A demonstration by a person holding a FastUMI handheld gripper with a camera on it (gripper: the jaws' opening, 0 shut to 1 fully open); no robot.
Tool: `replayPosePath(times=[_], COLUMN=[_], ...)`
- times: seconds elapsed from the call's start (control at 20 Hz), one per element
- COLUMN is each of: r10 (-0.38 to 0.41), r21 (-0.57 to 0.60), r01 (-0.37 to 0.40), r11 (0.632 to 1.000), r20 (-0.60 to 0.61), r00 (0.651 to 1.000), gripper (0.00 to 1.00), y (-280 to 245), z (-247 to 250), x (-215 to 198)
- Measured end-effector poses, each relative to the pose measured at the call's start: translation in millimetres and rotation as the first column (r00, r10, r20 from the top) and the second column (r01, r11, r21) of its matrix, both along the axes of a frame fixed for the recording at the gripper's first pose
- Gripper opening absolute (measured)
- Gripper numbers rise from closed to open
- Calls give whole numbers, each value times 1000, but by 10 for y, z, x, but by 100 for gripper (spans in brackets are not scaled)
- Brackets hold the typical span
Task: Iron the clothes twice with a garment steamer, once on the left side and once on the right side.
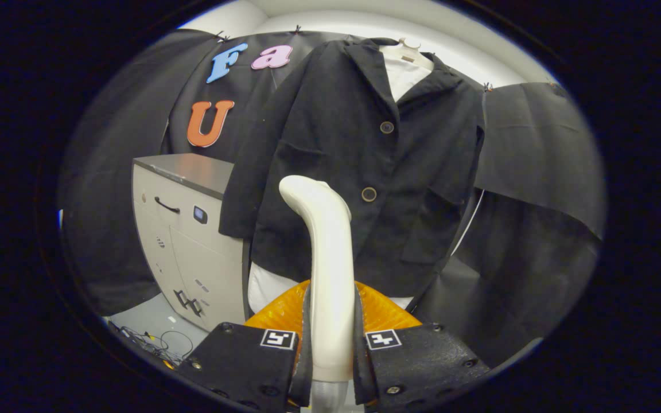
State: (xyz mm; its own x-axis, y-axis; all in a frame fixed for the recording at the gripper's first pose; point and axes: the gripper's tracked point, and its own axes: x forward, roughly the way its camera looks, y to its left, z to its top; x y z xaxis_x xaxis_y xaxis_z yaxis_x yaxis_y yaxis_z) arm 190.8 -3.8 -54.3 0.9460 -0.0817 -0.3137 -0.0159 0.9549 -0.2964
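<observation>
Item 1: gripper, its 2 fingers closed against either side of the steamer handle, pressing on it.

Item 2: garment steamer, cream-white, upright handle rising from between the fingers and curving at the top toward the jacket (the head end overlaps the jacket's front in this view; contact cannot be told). An orange translucent part sits around the handle's base, just ahead of the fingers.

Item 3: black jacket, hung on a pale hanger over a white garment showing at the open collar. 2 buttons down the front, both fastened; a patch pocket low on one side. White cloth also shows below the hem. The jacket hangs straight beyond the steamer.

Item 4: grey cabinet beside the jacket's sleeve, with a dark top, a black handle and a small panel on its front.

Item 5: loose cables on the grey floor at the cabinet's foot.

Item 6: black cloth wall behind everything.
</observation>
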Motion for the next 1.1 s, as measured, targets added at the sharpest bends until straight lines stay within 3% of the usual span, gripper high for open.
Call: replayPosePath(times=[0.75, 0.9, 1.1], r10=[2, 12, 2], r21=[-8, 87, 162], r01=[-3, 4, 1], r11=[1000, 996, 987], r20=[-183, -182, -18], r00=[983, 983, 1000], gripper=[31, 31, 31], y=[-81, -82, -193], z=[-907, -632, 225], x=[-306, -344, -308])
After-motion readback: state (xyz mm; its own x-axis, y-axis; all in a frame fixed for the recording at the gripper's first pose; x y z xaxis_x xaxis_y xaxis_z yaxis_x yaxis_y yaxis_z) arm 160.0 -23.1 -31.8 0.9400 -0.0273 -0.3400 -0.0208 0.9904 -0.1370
